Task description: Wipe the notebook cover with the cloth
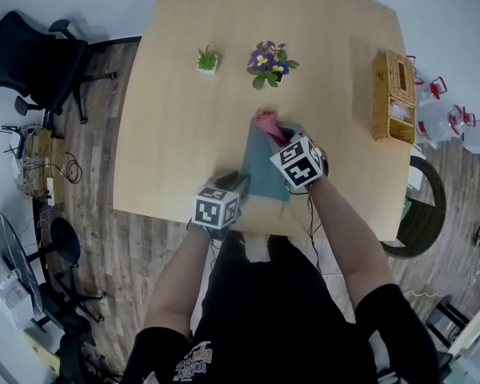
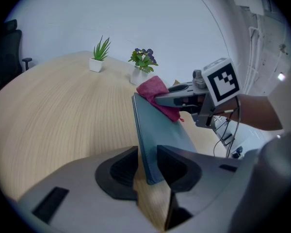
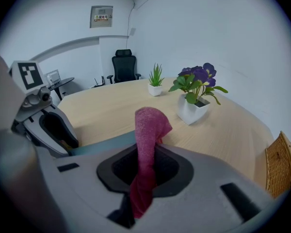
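Notebook [image 2: 157,130] near edge in left gripper [image 2: 148,165] | cloth [image 1: 266,122] on far edge

The left gripper [image 2: 148,165] and right gripper [image 3: 146,165] are grey, each with a black-and-white marker cube [image 1: 216,208]. The T-shirt [image 1: 280,318] is black and short-sleeved.

Pale wooden table [image 1: 184,134], dark plank floor [image 1: 136,254], white walls [image 3: 223,33], black office chair [image 1: 32,54] at far left

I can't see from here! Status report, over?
Left gripper shut on notebook edge. Right gripper shut on red cloth, at notebook's far end. Nothing blocking cover.
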